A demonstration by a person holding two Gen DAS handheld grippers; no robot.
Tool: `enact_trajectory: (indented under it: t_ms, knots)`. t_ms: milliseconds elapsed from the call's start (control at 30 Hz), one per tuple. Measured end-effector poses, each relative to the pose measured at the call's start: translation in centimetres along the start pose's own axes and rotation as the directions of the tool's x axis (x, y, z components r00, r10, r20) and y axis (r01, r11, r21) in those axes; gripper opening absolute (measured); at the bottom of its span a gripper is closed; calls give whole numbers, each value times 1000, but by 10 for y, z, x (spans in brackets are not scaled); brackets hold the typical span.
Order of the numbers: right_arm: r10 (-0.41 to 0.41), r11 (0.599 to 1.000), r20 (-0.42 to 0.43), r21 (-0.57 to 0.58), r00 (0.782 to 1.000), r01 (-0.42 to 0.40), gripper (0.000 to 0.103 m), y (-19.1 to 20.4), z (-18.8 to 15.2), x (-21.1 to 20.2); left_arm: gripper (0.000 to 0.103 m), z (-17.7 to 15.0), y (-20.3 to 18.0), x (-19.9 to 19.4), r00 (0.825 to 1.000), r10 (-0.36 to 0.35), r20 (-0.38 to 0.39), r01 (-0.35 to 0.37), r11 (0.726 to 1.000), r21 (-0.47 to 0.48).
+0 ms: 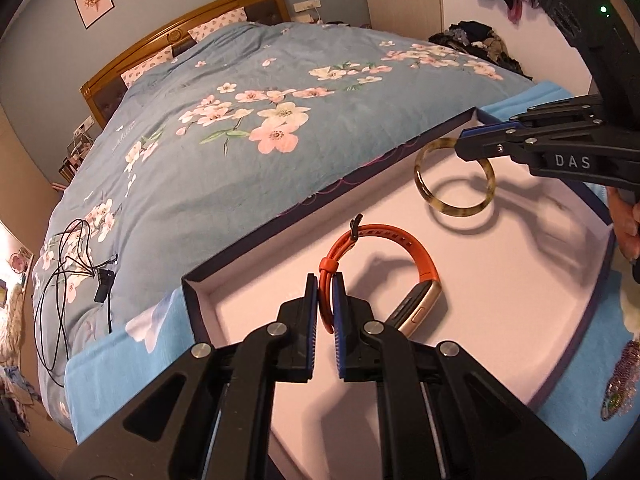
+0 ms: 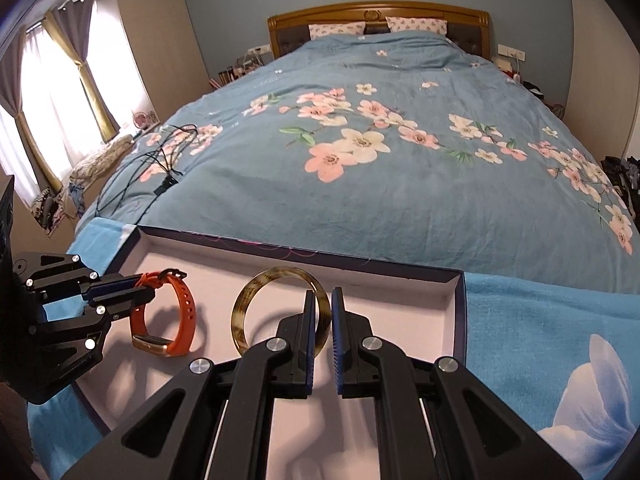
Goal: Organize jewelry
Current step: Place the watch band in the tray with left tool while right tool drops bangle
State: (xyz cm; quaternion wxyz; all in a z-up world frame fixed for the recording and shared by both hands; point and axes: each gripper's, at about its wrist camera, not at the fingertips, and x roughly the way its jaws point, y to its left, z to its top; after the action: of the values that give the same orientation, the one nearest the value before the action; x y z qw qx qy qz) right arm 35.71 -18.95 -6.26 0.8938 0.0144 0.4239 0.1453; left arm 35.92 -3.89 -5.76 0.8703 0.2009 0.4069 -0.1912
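Observation:
A shallow dark-rimmed box (image 1: 320, 196) with a pale lining lies on the bed; it also shows in the right wrist view (image 2: 360, 262). My left gripper (image 1: 325, 286) is shut on the strap of an orange wristband (image 1: 416, 258) with a gold body, held just above the lining. In the right wrist view the left gripper (image 2: 146, 286) holds the wristband (image 2: 186, 320) at the left. My right gripper (image 2: 320, 300) is shut on a tortoiseshell bangle (image 2: 244, 304), upright over the box. In the left wrist view the right gripper (image 1: 460, 146) holds the bangle (image 1: 452, 208) at the box's far right.
The box rests on a light blue towel (image 2: 540, 328) on a blue floral bedspread (image 2: 400, 184). A black cable (image 1: 64, 280) lies on the bed to the left. A beaded piece (image 1: 622, 380) lies on the towel at the right. A wooden headboard (image 2: 380, 16) stands far off.

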Motion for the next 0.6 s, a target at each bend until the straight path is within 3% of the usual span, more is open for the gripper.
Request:
enact_trajectory:
  t_ms: [467,600]
  knots:
    - [-26,998,-68,49,997,29,7,-5,10,21,8,24,4,32,998,49,-45,-46,997,58]
    - [-18,998,-50,65,999,21,11,-8,9,17,13,26,3,38,997,62,-50,-59,996,59]
